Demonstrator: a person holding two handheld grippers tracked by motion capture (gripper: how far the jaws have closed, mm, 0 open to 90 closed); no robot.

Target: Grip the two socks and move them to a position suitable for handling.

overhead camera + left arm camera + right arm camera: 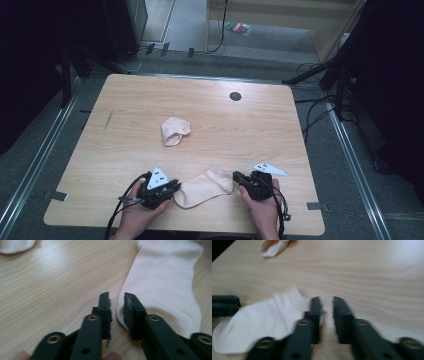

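Two grippers sit at the ends of the flat sock (pixel 204 187) near the front edge of the table (pixel 125 100). Left gripper (pixel 117 298) and right gripper (pixel 327 302) have jaws slightly apart, grasping nothing. I think each should pinch only one edge before lifting.

On the table (pixel 125 100), one sock (pixel 204 188) lies between both tongs, another sock (pixel 175 131) farther back.

A crumpled sock (pixel 175 131) lies mid-table (pixel 130 100).
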